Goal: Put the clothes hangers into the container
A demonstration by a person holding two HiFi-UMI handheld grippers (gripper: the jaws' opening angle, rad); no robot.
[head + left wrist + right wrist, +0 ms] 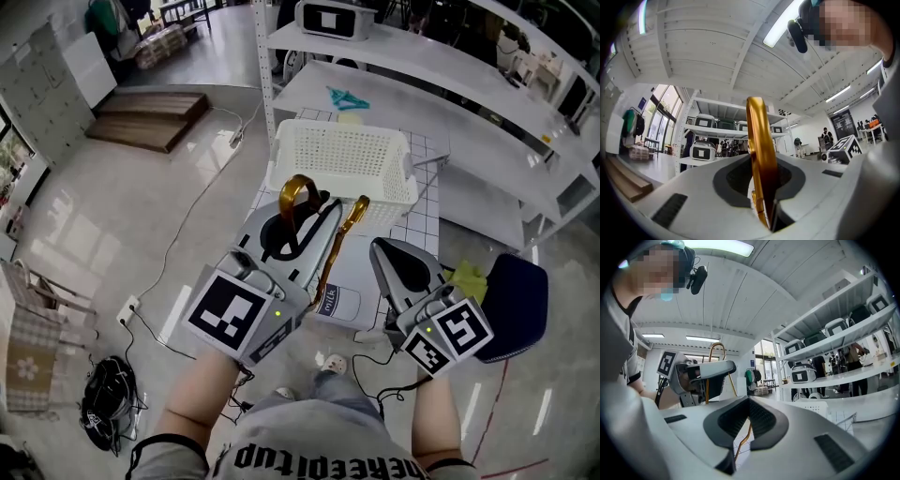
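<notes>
A gold metal clothes hanger is clamped in my left gripper, its curved part rising above the jaws and its long bar running down to the right. In the left gripper view the gold hanger stands upright between the pads of the left gripper, which is shut on it. A white perforated basket sits on the table just beyond the hanger. My right gripper hovers to the right of the hanger, shut and holding nothing. From the right gripper I see the left gripper with the hanger.
A teal hanger lies on the white shelf behind the basket. The basket's table has a gridded top. A dark blue seat and a yellow-green cloth are at the right. Cables run over the floor at the left.
</notes>
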